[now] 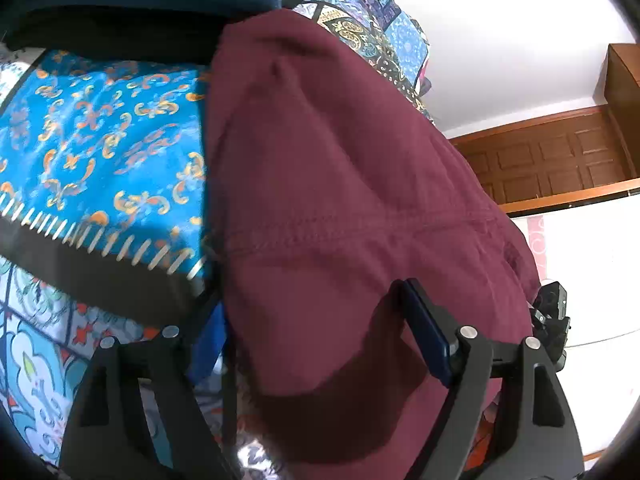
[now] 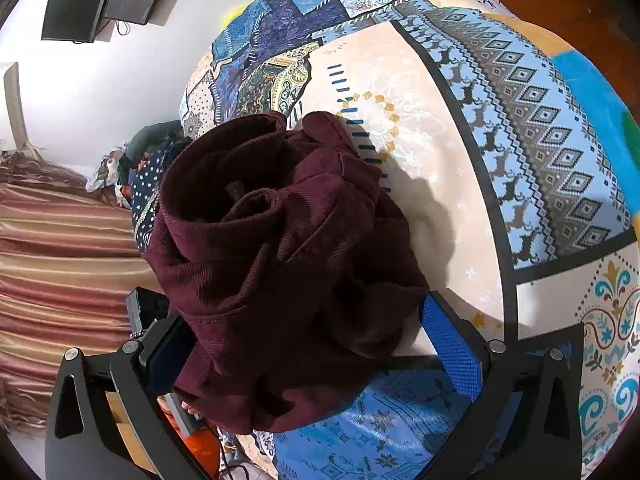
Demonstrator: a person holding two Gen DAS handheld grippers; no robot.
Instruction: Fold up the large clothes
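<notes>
Holding the maroon garment [image 2: 288, 264] bunched over the patchwork quilt [image 2: 460, 184], my left gripper [image 1: 320, 344] and right gripper [image 2: 304, 344] both gape around it; I read no label.

The maroon garment [image 2: 280, 264] is matt cloth with a fine ribbed, corduroy-like weave; in the left wrist view it [image 1: 360, 200] shows a stitched seam. Under it lies a printed patchwork bedspread [image 2: 460, 184] of smooth matt cloth. The right claw [image 2: 312, 344] has matt black plastic arms, shiny round metal pins and blue pads [image 2: 452, 348] with a rough dotted grip. Beside the garment hangs a satiny, glossy striped curtain [image 2: 60, 260]. Behind the garment stands a panelled wooden door [image 1: 552, 156] with a slight sheen.
</notes>
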